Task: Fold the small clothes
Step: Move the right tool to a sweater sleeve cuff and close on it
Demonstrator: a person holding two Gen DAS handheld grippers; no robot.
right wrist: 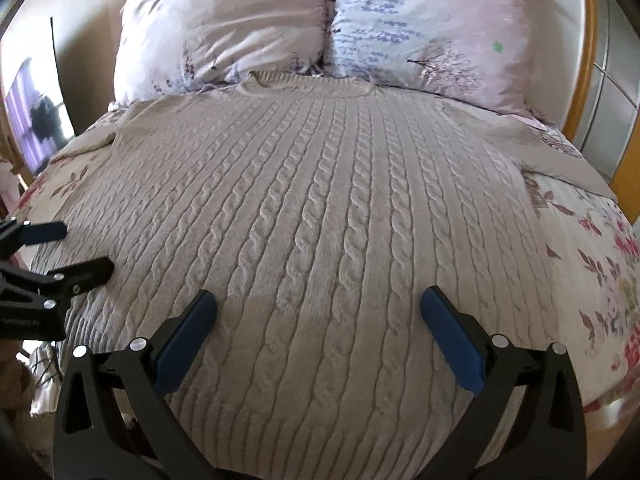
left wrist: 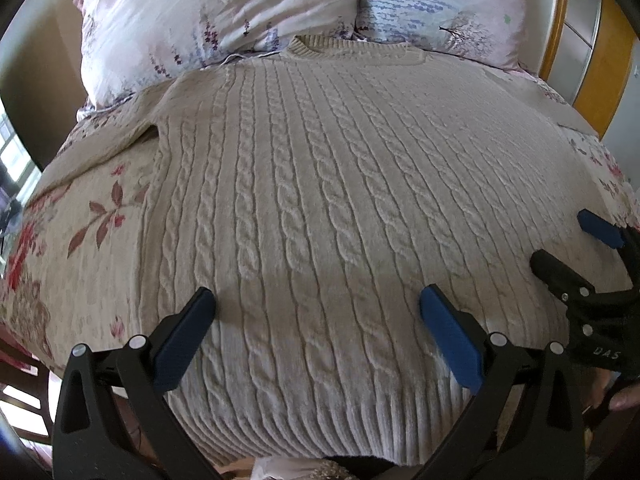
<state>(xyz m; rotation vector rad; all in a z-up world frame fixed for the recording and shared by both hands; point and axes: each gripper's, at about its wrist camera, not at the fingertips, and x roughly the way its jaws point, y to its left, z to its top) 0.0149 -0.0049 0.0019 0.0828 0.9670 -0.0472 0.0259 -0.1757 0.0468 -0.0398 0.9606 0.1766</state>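
Note:
A cream cable-knit sweater (left wrist: 300, 160) (right wrist: 320, 180) lies flat on the bed, its collar (left wrist: 316, 46) (right wrist: 304, 82) toward the pillows and its ribbed hem (left wrist: 320, 420) nearest me. One sleeve (left wrist: 120, 128) spreads out to the left and the other sleeve (right wrist: 560, 152) to the right. My left gripper (left wrist: 318, 296) (right wrist: 86, 248) is open just above the lower left part of the sweater, holding nothing. Beside it, my right gripper (right wrist: 319, 296) (left wrist: 560, 236) hovers open over the lower right part, also holding nothing.
A floral bedspread (left wrist: 80, 216) (right wrist: 592, 248) covers the bed. Two patterned pillows (left wrist: 200, 20) (left wrist: 440, 4) lean at the head end. A wooden frame (left wrist: 556, 20) (right wrist: 584, 60) stands at the far right. A person's fingers (left wrist: 624, 396) show at the right edge.

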